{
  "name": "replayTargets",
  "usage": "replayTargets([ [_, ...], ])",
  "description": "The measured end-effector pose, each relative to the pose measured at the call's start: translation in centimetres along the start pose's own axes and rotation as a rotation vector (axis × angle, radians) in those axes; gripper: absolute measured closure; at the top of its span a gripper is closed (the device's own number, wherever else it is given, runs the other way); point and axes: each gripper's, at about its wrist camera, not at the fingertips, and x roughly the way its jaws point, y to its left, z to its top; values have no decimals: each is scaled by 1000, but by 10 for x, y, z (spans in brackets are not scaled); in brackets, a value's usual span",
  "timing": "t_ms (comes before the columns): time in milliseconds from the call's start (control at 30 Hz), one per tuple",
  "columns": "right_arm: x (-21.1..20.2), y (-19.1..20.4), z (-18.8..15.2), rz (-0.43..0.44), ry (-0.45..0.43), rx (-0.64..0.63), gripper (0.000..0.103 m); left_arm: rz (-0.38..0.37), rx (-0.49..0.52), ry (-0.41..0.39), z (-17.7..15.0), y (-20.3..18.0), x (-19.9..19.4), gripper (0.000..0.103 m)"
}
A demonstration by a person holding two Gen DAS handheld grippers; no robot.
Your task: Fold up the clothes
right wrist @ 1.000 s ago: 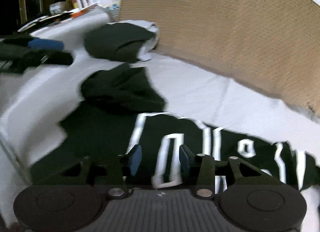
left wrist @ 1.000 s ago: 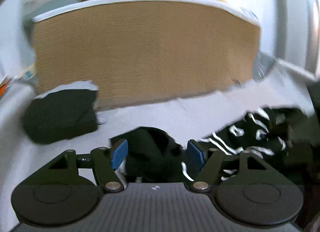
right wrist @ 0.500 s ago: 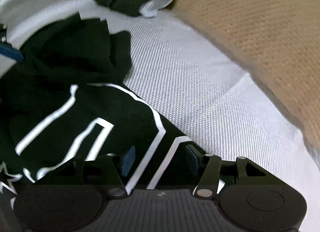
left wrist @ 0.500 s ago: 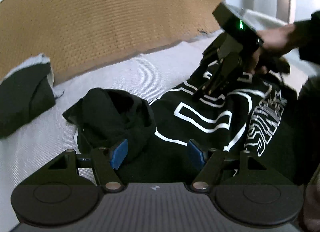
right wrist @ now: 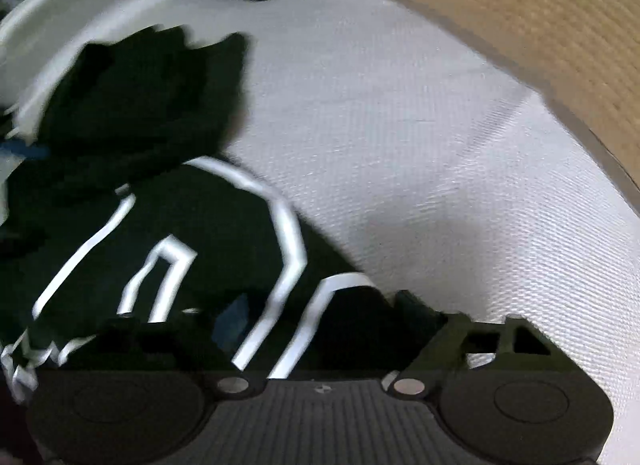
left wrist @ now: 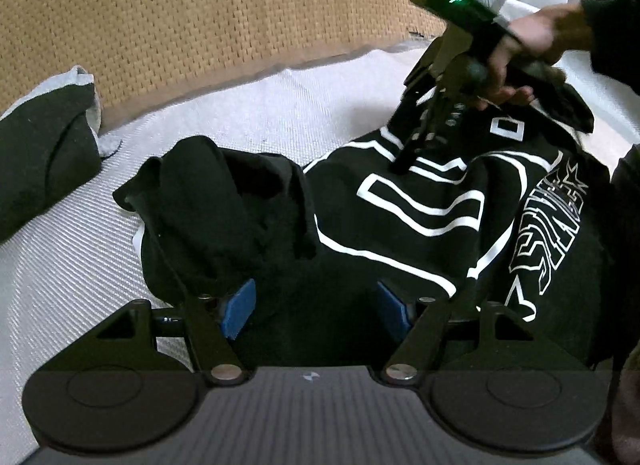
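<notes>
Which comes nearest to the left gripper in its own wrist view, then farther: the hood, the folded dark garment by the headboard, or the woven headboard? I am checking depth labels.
1. Hood of the black hoodie: just ahead of the left gripper, slightly left.
2. Folded dark garment: far left, lying against the headboard's foot.
3. Woven headboard: across the back, behind everything.

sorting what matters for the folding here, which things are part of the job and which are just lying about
Part of the job:
- black hoodie with white lettering
- left claw, open over its hood end
- right claw, jaws opening over the print

Lying about:
- folded dark garment
- tan woven headboard
- white bedsheet
</notes>
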Motion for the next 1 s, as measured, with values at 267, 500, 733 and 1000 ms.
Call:
replayTargets([
  [267,-47,34,-37,196,-24,-33,57,-13,1,-4,-5,6,-1,33],
  [500,-61,86,-70,159,-136,-88,57,2,31,-28,-9,4,-8,33],
  [733,-61,88,-107,26,-309,43,91,63,112,-111,-8,-10,-25,31],
  [1000,-49,104,-135,-101,-535,98,92,16,188,-109,35,-43,-24,23],
])
